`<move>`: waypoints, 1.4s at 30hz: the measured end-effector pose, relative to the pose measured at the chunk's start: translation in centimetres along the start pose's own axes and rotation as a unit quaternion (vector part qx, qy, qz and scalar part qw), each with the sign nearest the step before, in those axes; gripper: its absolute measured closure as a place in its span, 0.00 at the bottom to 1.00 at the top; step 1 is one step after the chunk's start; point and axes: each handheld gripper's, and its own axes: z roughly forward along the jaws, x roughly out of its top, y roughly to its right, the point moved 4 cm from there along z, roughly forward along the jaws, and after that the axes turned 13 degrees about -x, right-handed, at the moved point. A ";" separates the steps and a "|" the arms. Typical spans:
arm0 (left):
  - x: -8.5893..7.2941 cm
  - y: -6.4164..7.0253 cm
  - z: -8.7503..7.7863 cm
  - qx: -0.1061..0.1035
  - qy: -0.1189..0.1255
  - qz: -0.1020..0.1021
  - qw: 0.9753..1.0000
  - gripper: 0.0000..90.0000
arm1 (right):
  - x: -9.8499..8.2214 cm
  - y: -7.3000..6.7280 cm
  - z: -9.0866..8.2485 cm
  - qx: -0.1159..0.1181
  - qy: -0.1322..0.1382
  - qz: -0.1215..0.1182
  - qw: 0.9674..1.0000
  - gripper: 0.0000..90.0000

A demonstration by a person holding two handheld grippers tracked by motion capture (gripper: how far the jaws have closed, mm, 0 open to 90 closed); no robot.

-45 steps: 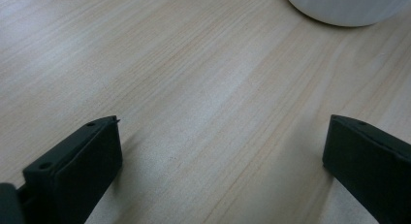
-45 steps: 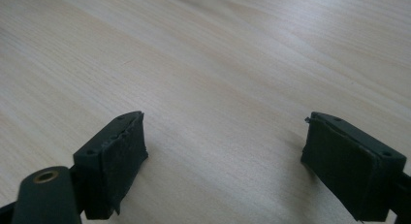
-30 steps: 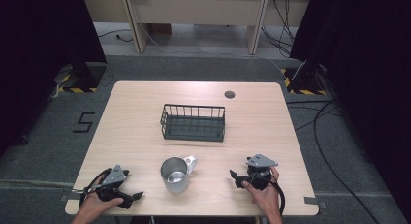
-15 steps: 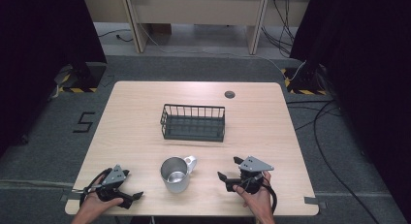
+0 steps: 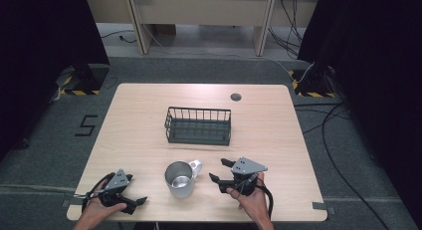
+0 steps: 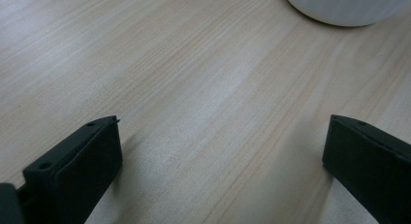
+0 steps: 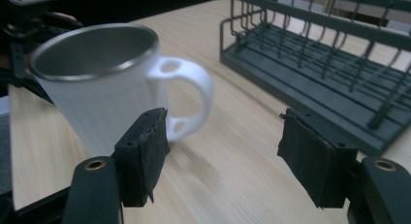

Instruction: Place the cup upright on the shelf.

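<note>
Two grippers sit low at the near edge of the wooden table (image 5: 149,105), one at each side of a metal mug (image 5: 179,179). At the left, the left gripper (image 5: 140,202) rests on the table top in the person's left hand (image 5: 97,210), its jaws spread wide with only bare wood between them; in the left gripper view the rounded base of the mug shows at the top edge, well ahead of the jaws. The mug stands upright near the middle of the near edge, its white handle (image 5: 195,167) turned toward the right and slightly away from the person. Behind it, farther up the table and apart from it, stands a dark wire basket (image 5: 199,125). To the right of the mug, the right gripper (image 5: 219,171) points toward the handle; its jaws have just been closing, yet a gap remains and nothing is pinched. In the right gripper view the handle lies just beyond one jaw.
</note>
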 end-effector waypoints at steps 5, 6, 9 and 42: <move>0.0 0.0 0.0 0.000 0.000 0.000 1.000 0.00 | 1.8 -1.2 0.6 0.021 0.016 -0.007 1.000 0.41; 0.0 0.0 0.0 0.000 0.000 0.000 1.000 0.00 | 1.8 -1.2 0.6 0.021 0.016 -0.007 1.000 0.41; 0.0 0.0 0.0 0.000 -0.001 0.000 1.000 0.00 | 2.8 -2.0 1.4 0.030 0.018 -0.021 0.999 0.41; 0.0 0.0 0.0 -0.001 -0.002 0.002 1.000 0.00 | 4.0 -6.7 4.2 0.133 0.010 -0.034 0.990 0.17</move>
